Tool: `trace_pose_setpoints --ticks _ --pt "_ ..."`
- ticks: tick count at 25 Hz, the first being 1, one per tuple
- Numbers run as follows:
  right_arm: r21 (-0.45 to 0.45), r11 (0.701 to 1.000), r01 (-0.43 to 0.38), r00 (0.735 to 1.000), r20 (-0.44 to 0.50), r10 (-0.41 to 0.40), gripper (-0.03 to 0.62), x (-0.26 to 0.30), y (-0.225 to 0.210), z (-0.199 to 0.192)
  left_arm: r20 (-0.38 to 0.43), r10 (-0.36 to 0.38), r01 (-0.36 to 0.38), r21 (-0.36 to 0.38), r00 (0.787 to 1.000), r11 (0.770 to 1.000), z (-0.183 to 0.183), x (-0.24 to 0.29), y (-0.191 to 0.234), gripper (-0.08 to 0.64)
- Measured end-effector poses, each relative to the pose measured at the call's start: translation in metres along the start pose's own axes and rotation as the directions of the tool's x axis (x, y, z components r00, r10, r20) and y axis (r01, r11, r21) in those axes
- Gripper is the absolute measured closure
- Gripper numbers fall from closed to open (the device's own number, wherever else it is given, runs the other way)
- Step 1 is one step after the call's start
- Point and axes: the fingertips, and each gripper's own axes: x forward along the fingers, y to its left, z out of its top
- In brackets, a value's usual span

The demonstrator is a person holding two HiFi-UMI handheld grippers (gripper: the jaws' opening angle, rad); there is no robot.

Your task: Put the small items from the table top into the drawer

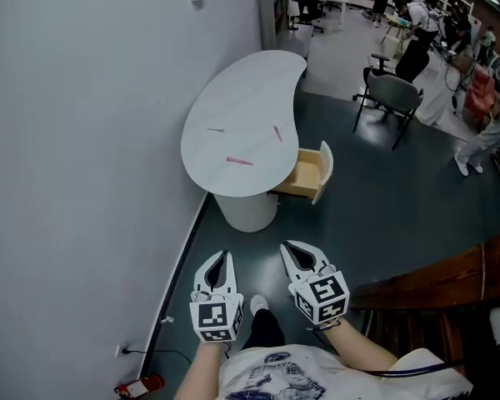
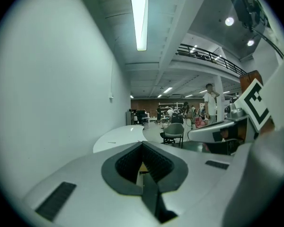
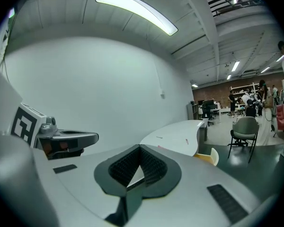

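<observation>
- Small items [image 1: 239, 161]: three thin pink sticks lie on the white table [image 1: 242, 90], all to the left of the open drawer [image 1: 310, 173], the nearest one close to it.
- Left gripper [image 1: 222, 258] and right gripper [image 1: 293, 250] are both closed on nothing, well short of the drawer.
- Risk: the flat sticks could slip from the pads or skid off the table rim and miss the drawer.
- The nearest stick's long axis aims at the drawer; the one behind it runs roughly along the drawer's front.
</observation>
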Motion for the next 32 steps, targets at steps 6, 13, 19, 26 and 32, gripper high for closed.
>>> trace_pose_setpoints --ticks 6,13,19,26,32 --pt "0.008 1.000 -0.002 1.000 -0.004 0.002 0.571 0.073 -0.009 0.025 -0.009 -0.009 0.009 -0.001 1.000 1.000 0.016 0.054 0.050 0.526" --pt "0.011 1.000 0.015 1.000 0.013 -0.015 0.571 0.139 -0.021 0.053 0.011 -0.032 0.032 0.011 0.999 0.999 0.039 0.106 0.098 0.525" --pt "0.011 0.999 0.038 0.999 0.022 -0.038 0.572 0.172 -0.024 0.074 0.036 -0.054 0.053 0.009 0.998 0.999 0.056 0.131 0.123 0.526" --pt "0.024 0.998 0.065 0.998 0.002 -0.065 0.571 0.186 -0.041 0.075 0.019 -0.069 0.069 -0.009 0.997 0.998 0.052 0.153 0.130 0.526" --pt "0.049 0.997 0.058 0.998 -0.012 -0.057 0.571 0.215 -0.062 0.070 -0.004 -0.060 0.060 -0.013 0.998 0.998 0.044 0.182 0.139 0.526"
